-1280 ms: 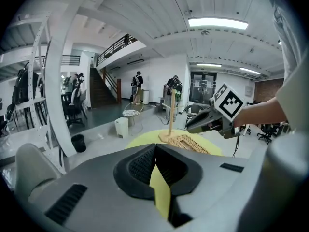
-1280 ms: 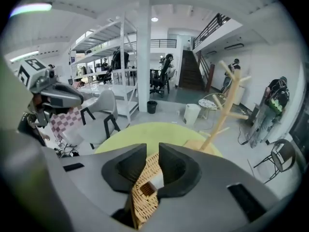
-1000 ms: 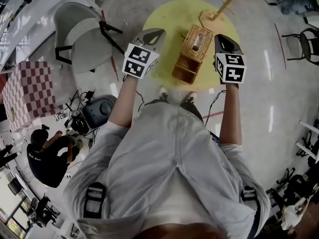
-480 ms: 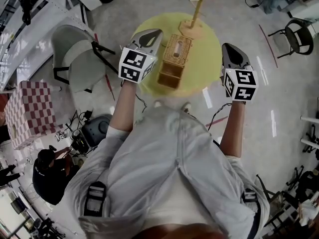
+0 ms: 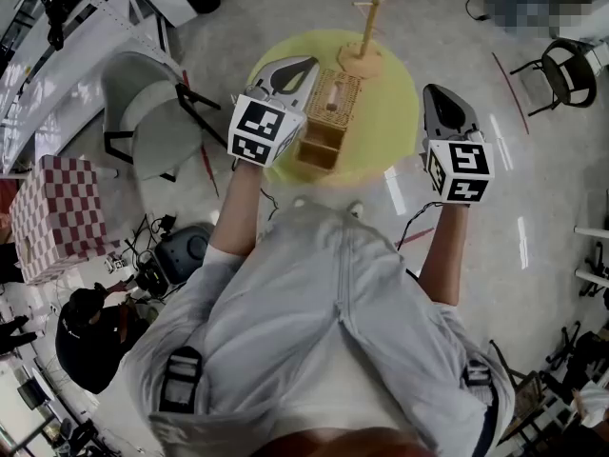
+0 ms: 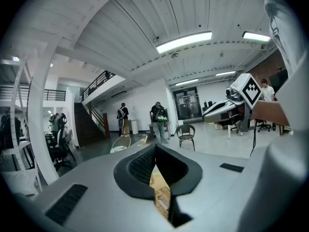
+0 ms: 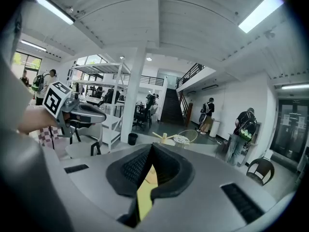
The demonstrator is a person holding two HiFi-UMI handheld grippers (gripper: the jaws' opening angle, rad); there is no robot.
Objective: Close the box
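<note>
My left claw [image 5: 303,65]: jaws pressed together, nothing pinched. It hovers just beside the left flank of the rectangular woven wicker box [image 5: 333,98]. My right claw [image 5: 441,95]: jaws also pressed together, empty, held apart from the box by the right edge of the round yellow table [image 5: 390,112]. The box sits on the table between my claws, nearer the left one. Its near end shows an open compartment. A pale wooden peg stand [image 5: 366,38] stands behind it.

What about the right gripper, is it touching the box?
Apart. The head view shows bare yellow table between the right gripper and the box.
</note>
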